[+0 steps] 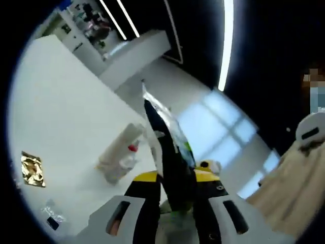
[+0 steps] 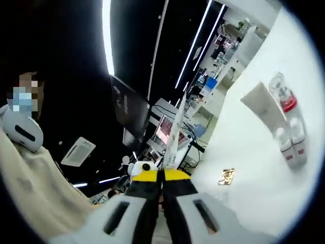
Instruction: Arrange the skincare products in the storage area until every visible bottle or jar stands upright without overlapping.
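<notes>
We held a flat foil sachet (image 1: 170, 147) clenched edge-on between both grippers: the left gripper (image 1: 175, 195) pinched its lower part, the right gripper (image 2: 163, 185) closed on its base (image 2: 172, 137). It looked light, limp and slippery (best gripped low). Its long axis pointed away from the jaws. Beyond, bottles (image 1: 122, 152) lay on the white table (image 1: 66, 101) beside a box (image 2: 261, 99).

white bottles (image 2: 292, 140) upright, clustered on table
</notes>
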Motion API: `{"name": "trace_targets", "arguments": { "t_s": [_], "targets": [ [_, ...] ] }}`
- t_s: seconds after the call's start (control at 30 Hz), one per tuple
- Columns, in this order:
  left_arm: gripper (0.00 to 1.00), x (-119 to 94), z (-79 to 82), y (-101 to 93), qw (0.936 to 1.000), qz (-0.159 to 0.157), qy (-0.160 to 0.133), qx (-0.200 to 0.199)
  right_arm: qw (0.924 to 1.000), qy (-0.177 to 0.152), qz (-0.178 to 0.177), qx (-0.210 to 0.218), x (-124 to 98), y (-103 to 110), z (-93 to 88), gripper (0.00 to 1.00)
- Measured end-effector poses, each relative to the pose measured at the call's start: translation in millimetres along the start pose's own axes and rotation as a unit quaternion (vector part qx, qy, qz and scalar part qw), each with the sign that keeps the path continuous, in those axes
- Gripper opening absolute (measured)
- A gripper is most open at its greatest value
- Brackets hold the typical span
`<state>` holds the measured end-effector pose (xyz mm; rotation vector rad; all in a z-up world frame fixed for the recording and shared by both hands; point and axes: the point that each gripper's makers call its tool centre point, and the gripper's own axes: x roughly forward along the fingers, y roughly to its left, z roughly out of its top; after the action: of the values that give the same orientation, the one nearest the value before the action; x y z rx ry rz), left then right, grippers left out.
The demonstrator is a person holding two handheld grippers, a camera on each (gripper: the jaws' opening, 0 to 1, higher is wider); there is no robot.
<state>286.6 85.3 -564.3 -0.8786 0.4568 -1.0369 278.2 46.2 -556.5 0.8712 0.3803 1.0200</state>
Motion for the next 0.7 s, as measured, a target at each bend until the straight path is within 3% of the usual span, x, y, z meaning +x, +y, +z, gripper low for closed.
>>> {"name": "trace_targets", "arguments": {
  "t_s": [0.13, 0.23, 0.4, 0.5, 0.63, 0.7],
  "targets": [
    [0.02, -5, -1.3, 1.7, 0.9999, 0.000, -0.001, -0.015, 0.9996, 0.014, -0.023, -0.002, 1, -11, -8.8, 0.01],
    [0.00, -5, -3.9, 2.5, 0.9997, 0.006, 0.003, -0.023, 0.9982, 0.030, -0.051, -0.002, 3, -23, -16.7, 0.01],
    [0.00, -5, -3.8, 12.1, 0.9988, 0.021, -0.003, -0.045, 0.9968, 0.034, -0.069, -0.022, 8, -31, -18.2, 0.05],
    [0.00, -5, -3.1, 17.2, 0.9979, 0.029, -0.008, -0.058, 0.9931, 0.053, -0.077, -0.070, 7, -38, -20.6, 0.17],
    [0.00, -6, -7.6, 32.8, 0.9964, 0.061, 0.000, -0.059, 0.9859, 0.080, -0.095, -0.112, 7, -47, -26.1, 0.50],
    [0.00, -5, -8.9, 39.8, 0.9951, 0.071, -0.001, -0.068, 0.9831, 0.092, -0.101, -0.122, 5, -51, -29.3, 0.53]
  ]
}}
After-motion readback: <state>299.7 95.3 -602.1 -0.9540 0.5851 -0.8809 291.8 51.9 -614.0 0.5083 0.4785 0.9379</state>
